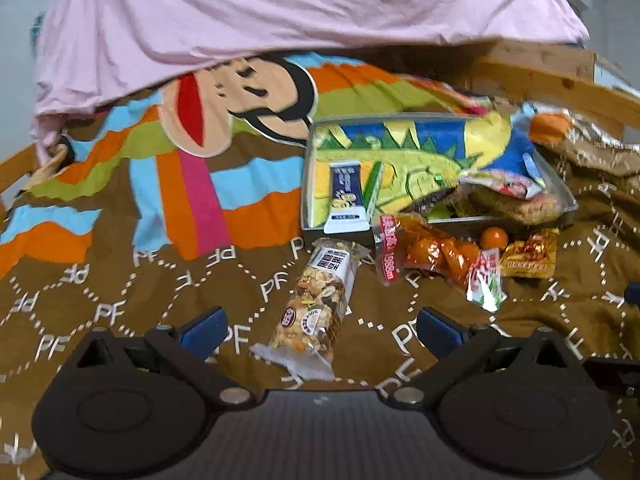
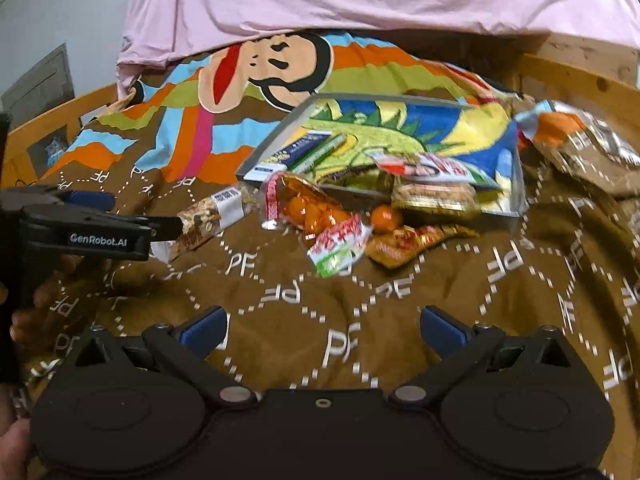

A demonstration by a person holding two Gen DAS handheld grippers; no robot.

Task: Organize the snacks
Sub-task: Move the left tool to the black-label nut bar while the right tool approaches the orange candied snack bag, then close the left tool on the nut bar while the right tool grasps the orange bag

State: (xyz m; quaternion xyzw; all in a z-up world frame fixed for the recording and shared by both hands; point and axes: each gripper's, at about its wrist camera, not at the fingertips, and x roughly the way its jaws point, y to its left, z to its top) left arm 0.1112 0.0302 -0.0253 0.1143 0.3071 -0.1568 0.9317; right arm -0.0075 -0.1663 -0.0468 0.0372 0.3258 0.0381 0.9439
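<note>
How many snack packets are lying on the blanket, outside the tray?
4: nut bar between the left gripper's open fingers; orange bag, red-green packet and gold packet before the tray. More may be hidden.

A brown fabric bedspread (image 1: 120, 320) printed with white dotted hexagons and "PF" letters is spread across the near scene. On its far part, a cartoon monkey face (image 1: 240, 96) is framed by wavy orange, green, blue and pink stripes (image 2: 132, 140). A pale pink cloth (image 1: 280, 12) is draped along the far edge. A light wooden frame (image 2: 580, 76) is seen at far right.
</note>
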